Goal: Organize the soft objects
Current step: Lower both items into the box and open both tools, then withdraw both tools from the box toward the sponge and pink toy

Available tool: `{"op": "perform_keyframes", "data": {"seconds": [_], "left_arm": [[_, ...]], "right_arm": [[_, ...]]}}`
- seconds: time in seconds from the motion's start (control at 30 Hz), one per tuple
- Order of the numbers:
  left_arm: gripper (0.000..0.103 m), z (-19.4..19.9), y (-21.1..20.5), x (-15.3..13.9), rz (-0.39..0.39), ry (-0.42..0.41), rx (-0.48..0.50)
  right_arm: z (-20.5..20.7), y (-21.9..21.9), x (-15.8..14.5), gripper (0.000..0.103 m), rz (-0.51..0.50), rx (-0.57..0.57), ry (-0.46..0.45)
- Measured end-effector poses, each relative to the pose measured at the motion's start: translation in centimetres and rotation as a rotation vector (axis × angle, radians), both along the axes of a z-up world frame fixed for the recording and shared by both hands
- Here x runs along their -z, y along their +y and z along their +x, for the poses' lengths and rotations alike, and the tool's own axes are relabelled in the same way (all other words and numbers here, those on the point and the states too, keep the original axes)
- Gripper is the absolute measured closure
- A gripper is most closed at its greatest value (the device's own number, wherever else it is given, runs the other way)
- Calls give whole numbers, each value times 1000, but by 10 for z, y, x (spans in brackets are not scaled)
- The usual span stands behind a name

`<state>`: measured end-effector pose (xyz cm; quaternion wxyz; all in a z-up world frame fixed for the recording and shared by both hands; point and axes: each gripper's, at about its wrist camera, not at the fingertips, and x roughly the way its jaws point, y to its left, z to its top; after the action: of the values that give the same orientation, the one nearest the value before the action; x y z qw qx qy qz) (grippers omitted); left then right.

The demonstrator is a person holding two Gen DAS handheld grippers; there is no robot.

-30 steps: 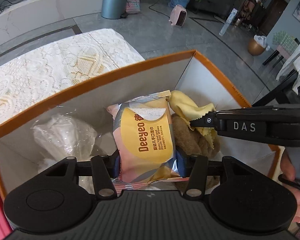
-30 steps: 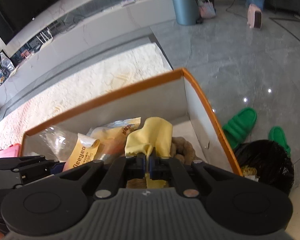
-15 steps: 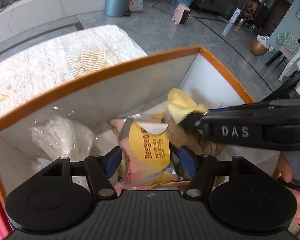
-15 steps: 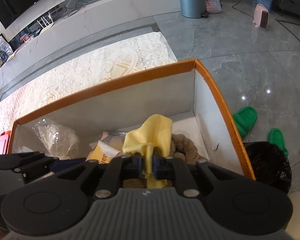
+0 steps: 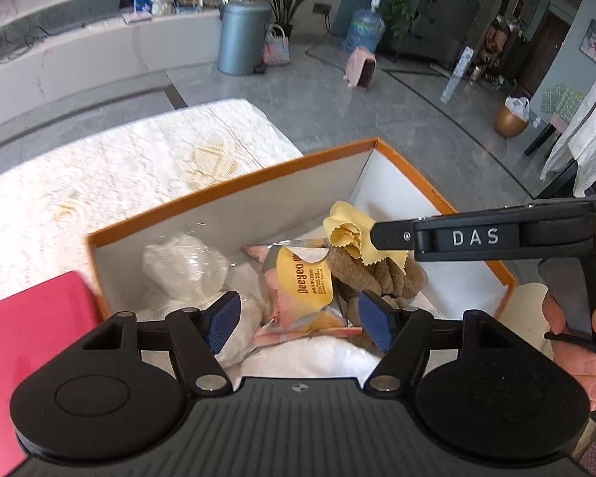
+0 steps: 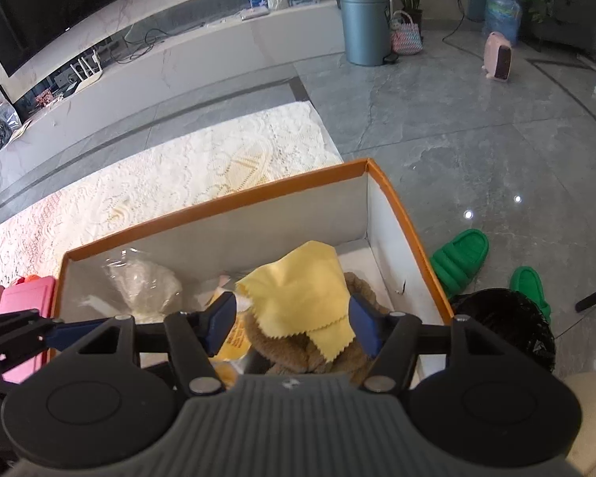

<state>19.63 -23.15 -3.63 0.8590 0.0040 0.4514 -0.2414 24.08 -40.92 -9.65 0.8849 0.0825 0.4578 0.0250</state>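
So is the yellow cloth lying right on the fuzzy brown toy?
Touching. In the right wrist view the yellow cloth drapes over the brown plush toy with no gap, inside the orange box. The right gripper has just been opening; its pads stand clear.

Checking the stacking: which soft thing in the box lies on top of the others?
The yellow cloth. It is draped over the brown plush, above the wipes pack and the white bag down in the box.
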Motion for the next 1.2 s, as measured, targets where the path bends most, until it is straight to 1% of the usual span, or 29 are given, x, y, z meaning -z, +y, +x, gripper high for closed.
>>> {"op": "perform_keyframes", "data": {"seconds": [0.23, 0.43, 0.63, 0.7, 0.8, 0.93, 1.07, 1.13, 1.2], "left_arm": [[23, -41, 27, -27, -12, -93, -34], [23, -78, 59, -45, -46, -148, -69], [23, -113, 90, -52, -67, -207, -124], [23, -123, 102, -53, -65, -228, -149], [23, -140, 119, -53, -45, -276, -200], [23, -160, 148, -49, -17, -329, -279], [23, -177, 179, -42, -6, -348, -370], [23, -182, 194, -37, -12, -356, -405], [23, -185, 206, -34, -11, -351, -434]], "right_arm": [[-44, 28, -24, 39, -40, 2, -54], [-90, 59, -37, 39, -51, -17, -103], [-135, 94, -49, 38, -50, -44, -177], [-149, 109, -51, 35, -46, -55, -206], [-167, 132, -51, 34, -19, -70, -249], [-189, 165, -43, 34, 32, -86, -303], [-202, 202, -33, 33, 50, -107, -343], [-204, 219, -27, 33, 59, -127, -341], [-204, 235, -21, 30, 75, -144, -331]]}}
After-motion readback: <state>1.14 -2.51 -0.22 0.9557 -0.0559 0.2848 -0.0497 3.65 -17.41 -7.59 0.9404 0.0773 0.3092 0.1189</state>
